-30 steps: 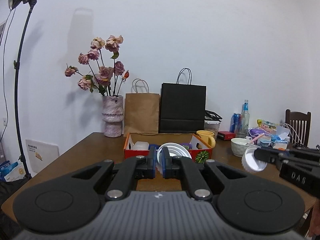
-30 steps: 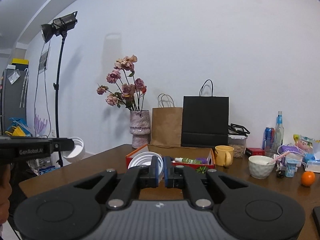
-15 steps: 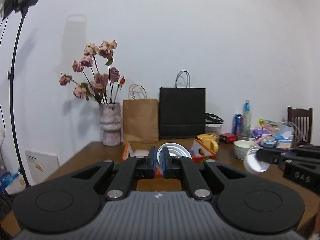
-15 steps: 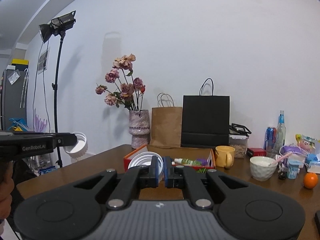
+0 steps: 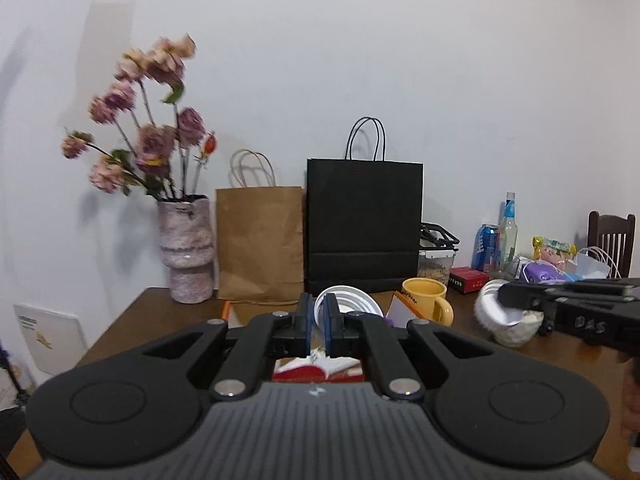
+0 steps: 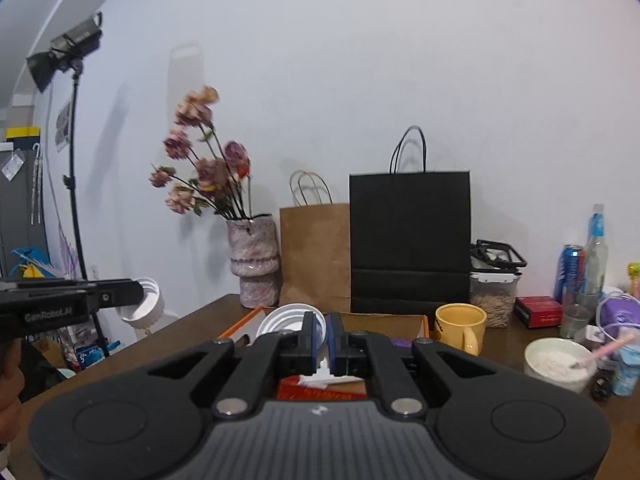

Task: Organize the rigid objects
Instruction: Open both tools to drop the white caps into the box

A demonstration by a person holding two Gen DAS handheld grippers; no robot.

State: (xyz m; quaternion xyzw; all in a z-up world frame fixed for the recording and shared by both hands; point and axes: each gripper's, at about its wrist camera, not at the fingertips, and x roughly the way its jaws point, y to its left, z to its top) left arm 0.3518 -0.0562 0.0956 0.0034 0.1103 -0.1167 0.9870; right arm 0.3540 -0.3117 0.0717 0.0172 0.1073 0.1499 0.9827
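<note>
White wall behind a brown table (image 5: 132, 320). Along the wall stand a vase (image 5: 185, 248) of dried roses, a brown bag (image 5: 260, 248) and a black bag (image 5: 364, 220). Right end of the table is cluttered: yellow mug (image 5: 426, 300), red box (image 5: 468, 279), can (image 5: 485, 246), glass bottle (image 5: 509, 228), and a dark chair (image 5: 612, 236) beyond. A light stand (image 6: 76, 152) shows at left in the right wrist view, and a white bowl (image 6: 558, 364) with a pink spoon sits near the right edge there.

Orange tray (image 6: 248, 320) lies on the table just ahead of both cameras, below the claws; contents mostly hidden.

Left gripper (image 5: 319, 322): blue pads nearly together, pinching the rim of a white lid (image 5: 348, 300), held on edge above the tray. Seen from the right wrist camera, the same claw comes in at far left with its lid in the air, off the table edge.

Right gripper (image 6: 324, 338): pads close, only a thin gap, clamped on the rim of a second lid (image 6: 288, 318), also upright over the tray. In the left wrist view this claw enters from the right, lid in front of the bowl.
</note>
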